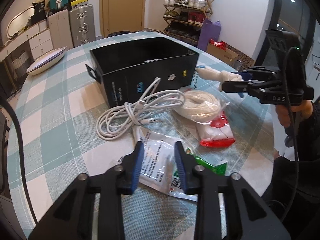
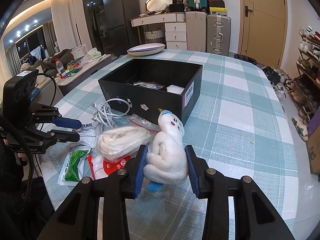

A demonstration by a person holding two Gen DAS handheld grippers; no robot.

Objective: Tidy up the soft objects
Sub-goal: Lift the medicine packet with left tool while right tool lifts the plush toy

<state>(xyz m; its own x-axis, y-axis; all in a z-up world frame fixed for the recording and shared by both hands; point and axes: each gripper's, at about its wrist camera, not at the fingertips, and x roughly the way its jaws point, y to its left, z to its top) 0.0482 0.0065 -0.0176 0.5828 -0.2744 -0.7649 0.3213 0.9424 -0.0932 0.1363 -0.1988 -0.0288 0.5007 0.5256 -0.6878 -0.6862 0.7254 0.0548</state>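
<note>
My right gripper (image 2: 166, 156) is shut on a white plush toy (image 2: 168, 150) with blue tips and holds it above the table, near the front right corner of the open black box (image 2: 152, 92). The toy also shows in the left wrist view (image 1: 216, 75). My left gripper (image 1: 159, 147) is open and empty, just above a white printed packet (image 1: 158, 164). A coiled white cable (image 1: 138, 114), a bagged white yarn bundle (image 1: 202, 104) and a red-and-white bag (image 1: 217, 134) lie in front of the box.
The checked tablecloth (image 2: 240, 104) covers a round table. A white oval dish (image 2: 146, 50) sits at the far edge. A green packet (image 2: 74, 164) lies near the front edge. The box holds a few items. Suitcases, drawers and a shoe rack stand beyond.
</note>
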